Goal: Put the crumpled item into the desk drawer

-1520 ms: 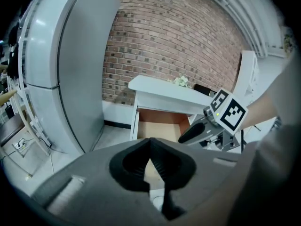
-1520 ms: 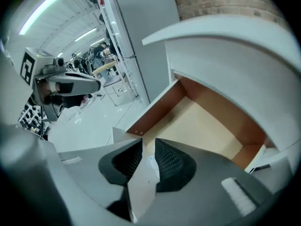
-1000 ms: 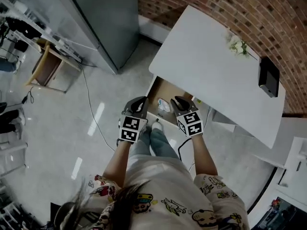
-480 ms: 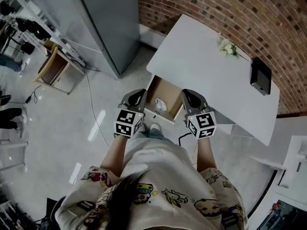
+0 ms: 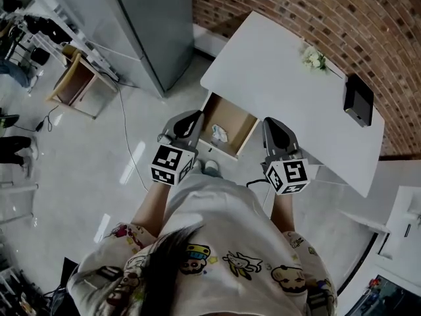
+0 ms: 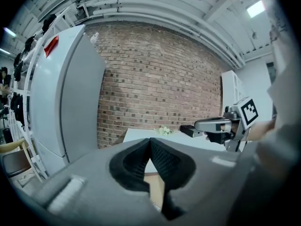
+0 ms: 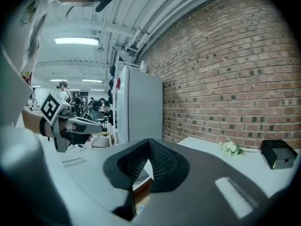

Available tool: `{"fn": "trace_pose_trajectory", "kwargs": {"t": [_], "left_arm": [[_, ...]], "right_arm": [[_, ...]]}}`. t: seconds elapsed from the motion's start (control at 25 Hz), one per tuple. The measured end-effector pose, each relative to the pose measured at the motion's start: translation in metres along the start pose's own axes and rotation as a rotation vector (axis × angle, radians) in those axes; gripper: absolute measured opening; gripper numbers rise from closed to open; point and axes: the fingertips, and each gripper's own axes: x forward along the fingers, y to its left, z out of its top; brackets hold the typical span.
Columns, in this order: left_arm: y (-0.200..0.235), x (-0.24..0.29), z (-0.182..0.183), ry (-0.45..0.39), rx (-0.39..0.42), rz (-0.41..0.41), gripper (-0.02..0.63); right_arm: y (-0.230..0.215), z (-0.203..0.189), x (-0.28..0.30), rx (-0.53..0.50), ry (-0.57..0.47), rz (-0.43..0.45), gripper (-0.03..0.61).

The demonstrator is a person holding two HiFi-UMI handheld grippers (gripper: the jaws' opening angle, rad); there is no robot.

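The crumpled white item (image 5: 219, 133) lies inside the open wooden drawer (image 5: 222, 152) under the white desk (image 5: 289, 104). My left gripper (image 5: 191, 119) hangs just left of the drawer's front corner, its jaws shut with nothing between them. To the right of the drawer, beside the desk's near edge, my right gripper (image 5: 272, 126) is also shut and empty. In the left gripper view the jaws (image 6: 150, 142) meet, with a strip of drawer wood (image 6: 155, 187) below them. The right gripper view shows its jaws (image 7: 149, 142) closed the same way.
A tall grey fridge (image 5: 151, 25) stands left of the desk against the brick wall (image 5: 316, 12). On the desktop sit white flowers (image 5: 314, 59) and a black box (image 5: 358, 101). A wooden chair (image 5: 75, 84) and a floor cable (image 5: 125, 137) lie further left.
Both grippers have drawn back from the drawer's front and spread apart; the right one has left the drawer's mouth. The crumpled item stays in the drawer.
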Motion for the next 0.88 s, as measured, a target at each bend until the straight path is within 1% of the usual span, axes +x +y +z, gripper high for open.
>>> {"fn": "trace_pose_trajectory", "kwargs": {"t": [0.2,0.48,0.88], "left_arm": [[0.003,-0.003,0.005,-0.014,0.003,0.016,0.000],[0.017,0.001,0.002,-0.005,-0.006,0.018,0.000],[0.038,0.011,0.003,0.005,-0.003,0.016,0.000]], "right_arm": [[-0.008,0.000,-0.011,0.021,-0.013,-0.027,0.009],[-0.012,0.001,-0.006,0.028,-0.023,-0.059,0.009],[-0.010,-0.001,0.017,0.053,-0.003,-0.053,0.009]]}}
